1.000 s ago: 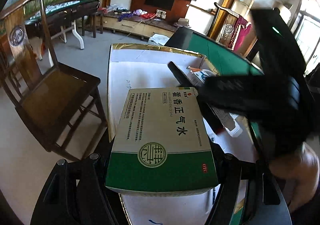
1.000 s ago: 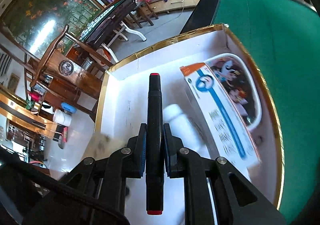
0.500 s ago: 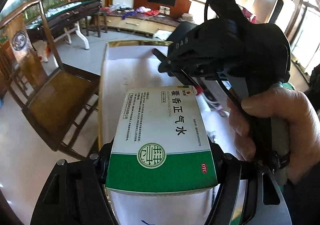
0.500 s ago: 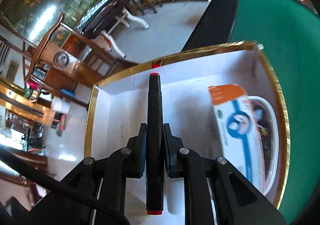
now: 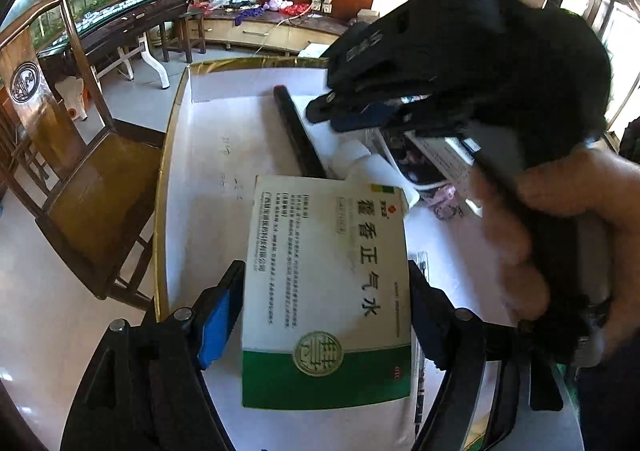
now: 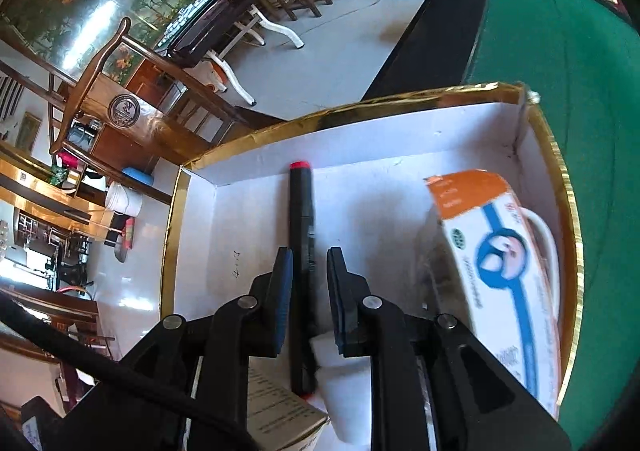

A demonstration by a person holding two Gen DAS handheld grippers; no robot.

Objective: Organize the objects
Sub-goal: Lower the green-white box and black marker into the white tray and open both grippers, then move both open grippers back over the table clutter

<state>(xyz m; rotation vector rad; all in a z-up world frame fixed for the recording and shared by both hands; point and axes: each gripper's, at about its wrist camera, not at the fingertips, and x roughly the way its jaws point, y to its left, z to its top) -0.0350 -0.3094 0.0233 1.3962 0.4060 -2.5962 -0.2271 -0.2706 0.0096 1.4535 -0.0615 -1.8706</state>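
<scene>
A green-and-white medicine box [image 5: 326,291] lies flat on the floor of a white cardboard box with a gold rim [image 6: 360,107]. My left gripper [image 5: 325,267] straddles it, and its jaws are opening, with a gap showing at the blue left pad [image 5: 220,315]. A black pen with red ends [image 6: 302,251] lies on the same white floor between the jaws of my right gripper [image 6: 309,251]. Those jaws are also opening and stand clear of the pen on both sides. In the left wrist view a hand [image 5: 560,211] holds the right gripper [image 5: 320,115] over the pen [image 5: 298,135].
An orange, blue and white carton [image 6: 500,271] leans on an oval picture dish [image 6: 546,235] at the box's right side. A white bottle [image 5: 360,163] lies beside the pen. The box sits on a green table [image 6: 560,31]. A wooden chair [image 5: 80,171] stands left.
The left jaws have parted off the medicine box, which now rests on the white floor. The right jaws have let go of the pen, which now lies in the box.
</scene>
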